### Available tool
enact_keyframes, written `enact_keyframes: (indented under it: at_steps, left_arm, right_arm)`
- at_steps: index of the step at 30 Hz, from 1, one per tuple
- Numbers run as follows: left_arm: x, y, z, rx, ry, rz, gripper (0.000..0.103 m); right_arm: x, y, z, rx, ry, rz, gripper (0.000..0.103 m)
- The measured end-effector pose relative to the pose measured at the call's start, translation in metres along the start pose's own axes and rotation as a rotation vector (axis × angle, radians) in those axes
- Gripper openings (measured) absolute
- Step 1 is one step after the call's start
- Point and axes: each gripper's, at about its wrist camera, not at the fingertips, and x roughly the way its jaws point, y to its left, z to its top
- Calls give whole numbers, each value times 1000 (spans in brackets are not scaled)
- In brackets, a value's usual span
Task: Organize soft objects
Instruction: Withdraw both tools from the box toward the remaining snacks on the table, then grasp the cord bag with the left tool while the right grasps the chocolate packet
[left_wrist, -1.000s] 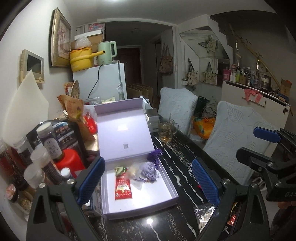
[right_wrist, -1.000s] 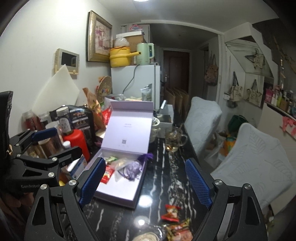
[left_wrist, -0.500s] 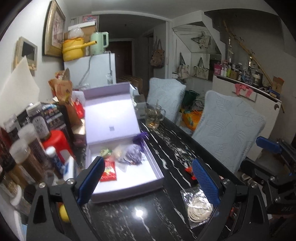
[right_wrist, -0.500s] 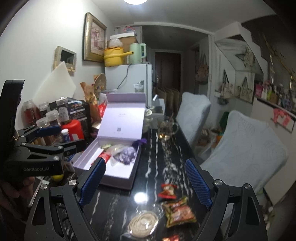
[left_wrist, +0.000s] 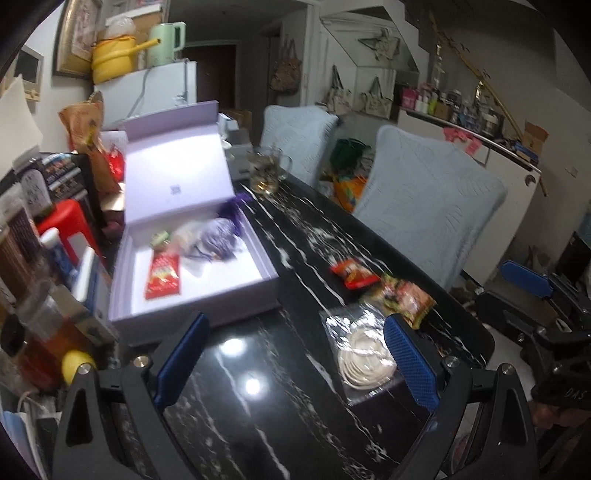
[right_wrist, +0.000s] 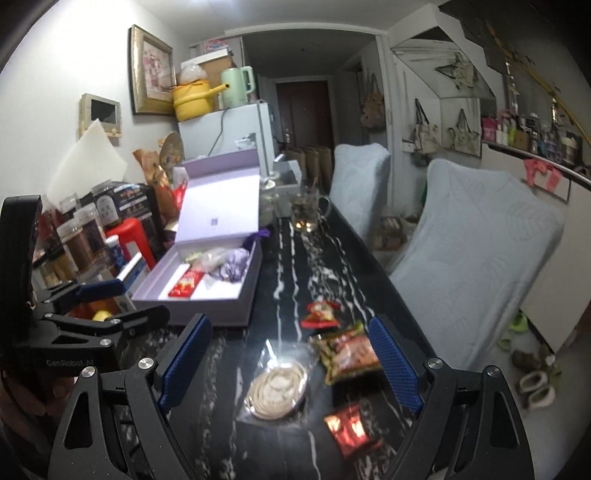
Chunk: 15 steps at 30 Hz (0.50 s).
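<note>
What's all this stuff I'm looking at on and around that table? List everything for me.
gift box: one, lilac, lid open, left on the table
red packet: one, inside the box
purple pouch: one, inside the box
loose snack packets: three, red and green, on the table, near right
coil in clear bag: one, cream, near table edge
glass mug: one, clear, far end
black marble table: one
chairs: two, pale blue covers, right side
jars and bottles: several, left of the box
left gripper: fingers open, empty
right gripper: fingers open, empty
</note>
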Motion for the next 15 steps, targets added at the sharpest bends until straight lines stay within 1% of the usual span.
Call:
enact_keyframes:
  at_steps: [4,8,13,15]
  left_arm:
    - [10,-15,-9,26,25,-31,97]
    - [23,-29,-15,60,59,-57,97]
    - [41,-41,-20,43,100,-112,97]
    - [48,-48,-22,52,112,-119,97]
  right_arm:
    - [2,-9,-16,29,40,-2,86]
    - [1,-18,-31,61,57,5,86]
    - [-2,-30,-46,57,56,-24,86]
    - [-1,-37,-52,67,61,-24,86]
